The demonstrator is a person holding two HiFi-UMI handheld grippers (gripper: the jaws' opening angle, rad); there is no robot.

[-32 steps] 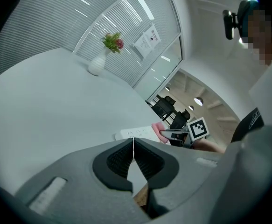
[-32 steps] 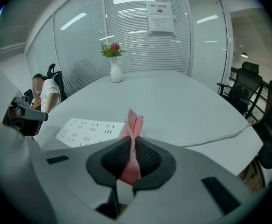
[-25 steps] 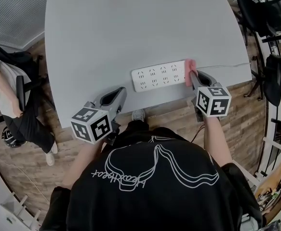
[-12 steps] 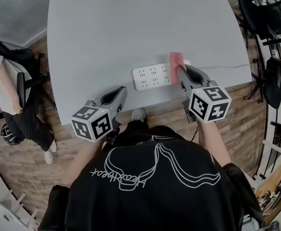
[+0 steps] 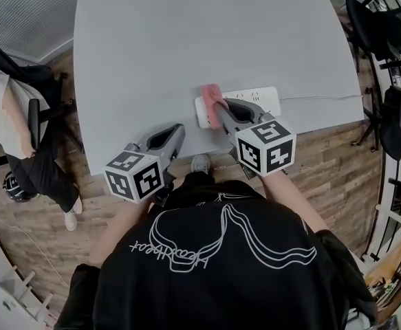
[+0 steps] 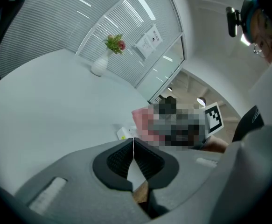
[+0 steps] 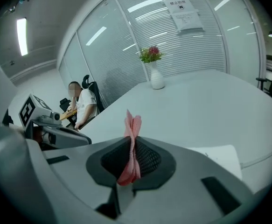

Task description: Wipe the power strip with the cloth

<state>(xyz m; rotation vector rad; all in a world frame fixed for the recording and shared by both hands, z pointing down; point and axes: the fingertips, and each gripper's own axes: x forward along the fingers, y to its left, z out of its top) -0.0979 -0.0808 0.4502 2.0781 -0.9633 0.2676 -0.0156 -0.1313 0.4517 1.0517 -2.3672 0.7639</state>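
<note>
- While the right gripper (image 5: 219, 110) pinches the pink cloth (image 5: 211, 96), that cloth lies on the left end of the power strip (image 5: 255, 99), near the table (image 5: 186, 33) edge.
- Left gripper (image 5: 178, 129): jaws pressed together, empty, apart from the strip.
- Wiping appears under way; completeness is unverifiable.

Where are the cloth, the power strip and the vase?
cloth (image 5: 210, 96): head view, pink fold ahead of the jaws.
power strip (image 5: 267, 96): head view, its bare right end.
vase (image 7: 157, 80): right gripper view, its white body.

White power strip (image 5: 266, 96) lies flat; pink cloth (image 5: 211, 98) stands across its left end.
</note>
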